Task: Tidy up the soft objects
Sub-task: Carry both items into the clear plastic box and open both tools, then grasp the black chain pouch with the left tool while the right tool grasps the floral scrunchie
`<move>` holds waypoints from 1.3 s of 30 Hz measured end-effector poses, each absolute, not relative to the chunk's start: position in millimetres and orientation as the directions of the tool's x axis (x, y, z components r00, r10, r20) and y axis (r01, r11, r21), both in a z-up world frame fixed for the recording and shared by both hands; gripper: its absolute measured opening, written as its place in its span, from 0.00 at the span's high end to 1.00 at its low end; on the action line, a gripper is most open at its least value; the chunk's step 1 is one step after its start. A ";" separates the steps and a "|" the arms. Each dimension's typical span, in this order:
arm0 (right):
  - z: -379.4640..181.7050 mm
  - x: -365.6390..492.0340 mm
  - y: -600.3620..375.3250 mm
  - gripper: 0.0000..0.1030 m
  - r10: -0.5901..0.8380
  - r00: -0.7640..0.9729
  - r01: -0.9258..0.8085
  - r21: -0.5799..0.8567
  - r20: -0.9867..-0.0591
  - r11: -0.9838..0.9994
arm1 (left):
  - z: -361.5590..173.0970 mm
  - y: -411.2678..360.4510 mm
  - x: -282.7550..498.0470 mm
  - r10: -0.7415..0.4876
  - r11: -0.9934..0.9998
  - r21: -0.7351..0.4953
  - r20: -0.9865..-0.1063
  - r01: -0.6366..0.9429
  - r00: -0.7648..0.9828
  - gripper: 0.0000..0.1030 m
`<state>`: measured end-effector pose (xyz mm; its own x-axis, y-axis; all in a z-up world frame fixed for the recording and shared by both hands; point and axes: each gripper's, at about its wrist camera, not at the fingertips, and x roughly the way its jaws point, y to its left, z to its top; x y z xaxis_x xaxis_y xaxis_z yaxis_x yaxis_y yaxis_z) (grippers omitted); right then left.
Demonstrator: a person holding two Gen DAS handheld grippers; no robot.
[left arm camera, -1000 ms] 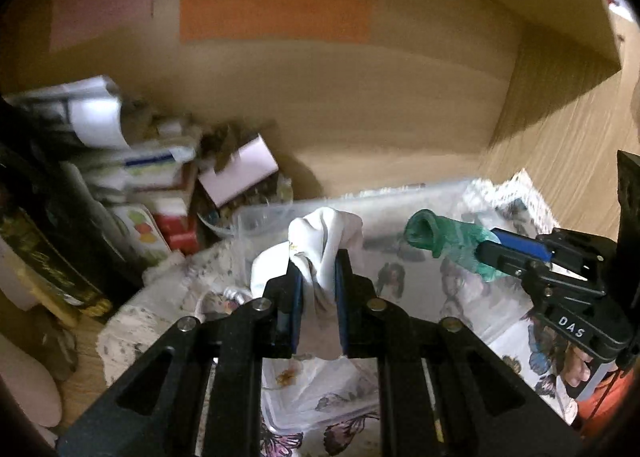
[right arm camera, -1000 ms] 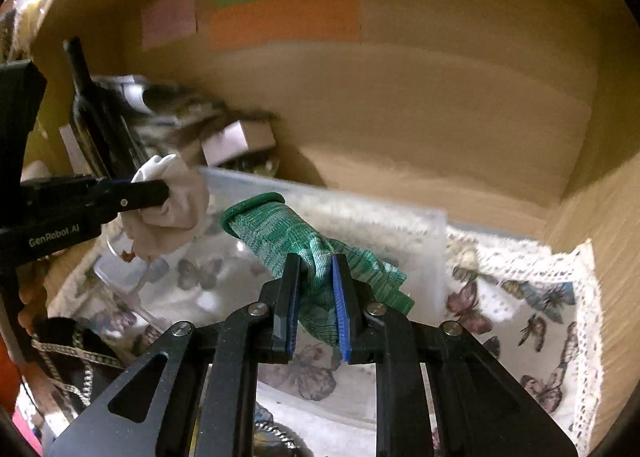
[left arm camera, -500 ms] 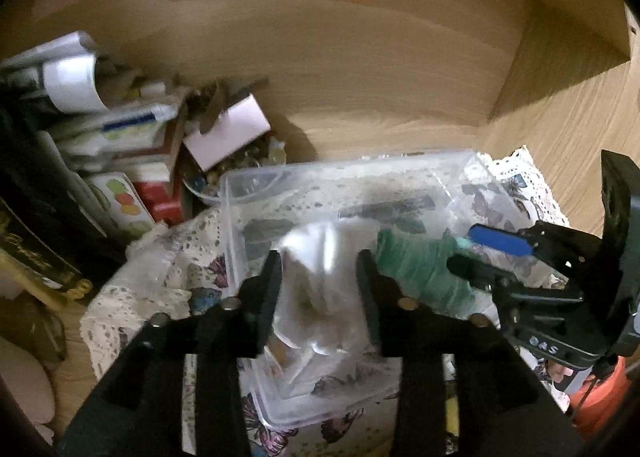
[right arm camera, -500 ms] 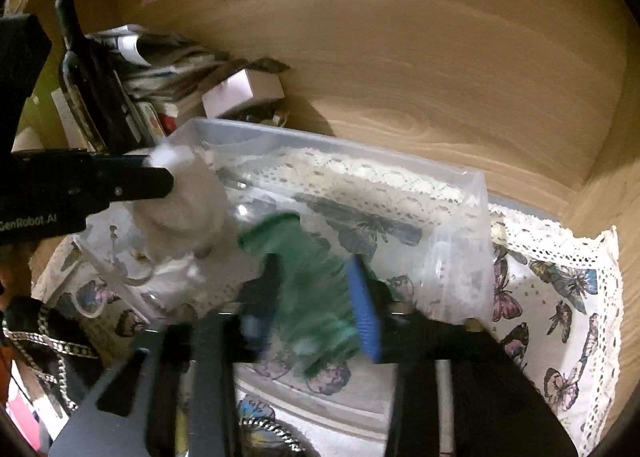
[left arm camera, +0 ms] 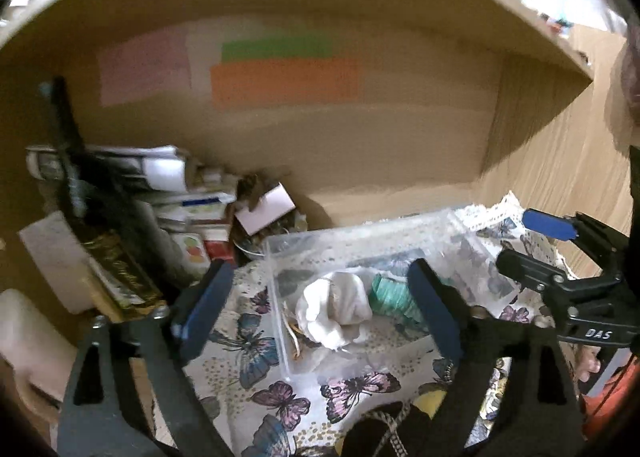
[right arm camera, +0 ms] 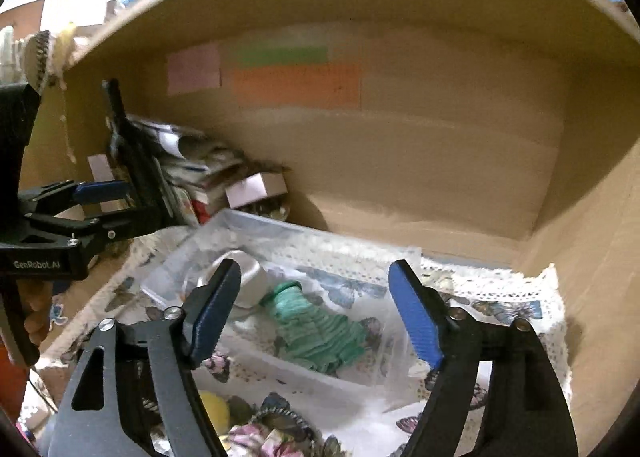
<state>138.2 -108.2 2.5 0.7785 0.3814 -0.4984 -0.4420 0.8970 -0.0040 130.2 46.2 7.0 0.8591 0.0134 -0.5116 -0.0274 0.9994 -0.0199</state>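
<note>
A white cloth bundle [left arm camera: 336, 311] and a green knitted glove [right arm camera: 320, 331] lie side by side, touching, inside a clear plastic bin [left arm camera: 276, 277] at the lower centre of both views. A second ago each was pinched in a gripper above the bin; now both have been dropped in, so this pair of soft things looks sorted. The bin rests on a butterfly-print cloth [left arm camera: 256, 353] spread over a wooden shelf [left arm camera: 380, 161].

The left hand-held gripper [left arm camera: 320, 309] is spread wide and holds nothing, drawn back above the bin's near edge. The right hand-held gripper [right arm camera: 316, 313] is likewise spread and empty, hanging over the glove. In each view the other gripper shows at the frame's edge.

At the bottom edge, a yellow object [right arm camera: 214, 411] and some patterned fabric [right arm camera: 264, 437] may be further soft items, though they are too cropped to tell. Boxes and papers [left arm camera: 180, 193] crowd the left.
</note>
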 end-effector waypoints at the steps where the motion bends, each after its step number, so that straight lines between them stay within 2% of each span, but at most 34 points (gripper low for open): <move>1: 4.6 132.2 -107.8 0.27 0.382 0.782 -0.443 -0.008 -0.492 0.897 | 9.9 45.1 122.9 0.024 0.999 -0.017 -0.497 -0.037 0.867 0.04; 8: 1.0 92.5 -106.6 0.27 0.388 0.783 -0.454 -0.021 -0.486 0.891 | 5.2 38.0 83.9 0.051 0.998 0.003 -0.471 -0.056 0.881 0.01; 20: -61.7 62.8 -112.8 0.27 0.407 0.678 -0.432 0.115 -0.612 0.894 | -61.3 27.7 54.6 0.049 0.997 -0.021 -0.561 -0.073 0.826 0.01; 21: -67.9 62.0 -112.2 0.27 0.404 0.667 -0.429 0.121 -0.626 0.895 | -64.2 27.0 53.0 0.048 0.997 -0.021 -0.565 -0.073 0.824 0.07; 22: -72.5 61.2 -112.1 0.27 0.405 0.656 -0.427 0.129 -0.637 0.895 | -67.6 25.8 51.4 0.044 0.997 -0.022 -0.574 -0.069 0.818 0.17; 27: -85.9 56.5 -113.9 0.29 0.406 0.638 -0.415 0.152 -0.655 0.897 | -80.0 21.7 45.7 0.005 0.998 -0.051 -0.596 -0.044 0.803 0.40; 29: -88.6 57.0 -115.3 0.44 0.422 0.623 -0.422 0.171 -0.658 0.890 | -83.5 20.2 44.9 -0.004 0.998 -0.052 -0.603 -0.035 0.798 0.54; 30: -90.0 58.3 -115.4 0.48 0.429 0.615 -0.426 0.179 -0.662 0.887 | -85.6 19.6 45.6 -0.012 0.998 -0.056 -0.610 -0.027 0.793 0.66; 32: -94.4 60.9 -115.3 0.63 0.441 0.595 -0.434 0.193 -0.672 0.880 | -89.0 19.3 47.6 -0.026 0.998 -0.067 -0.618 -0.020 0.786 0.73; 33: -96.2 61.6 -113.9 0.67 0.448 0.584 -0.441 0.198 -0.677 0.875 | -89.6 19.5 47.7 -0.028 0.997 -0.070 -0.616 -0.019 0.787 0.78; 34: -98.9 62.5 -112.2 0.78 0.462 0.564 -0.455 0.209 -0.685 0.866 | -89.7 19.9 47.3 -0.031 0.997 -0.074 -0.614 -0.018 0.788 0.84; 35: -100.3 62.9 -110.2 0.87 0.473 0.551 -0.462 0.221 -0.687 0.859 | -89.2 20.2 46.9 -0.041 0.997 -0.082 -0.614 -0.012 0.788 0.86; 39: -95.5 55.9 -109.6 0.90 0.451 0.596 -0.460 0.178 -0.665 0.870 | -81.1 22.8 44.6 -0.081 0.993 -0.116 -0.603 0.014 0.794 0.89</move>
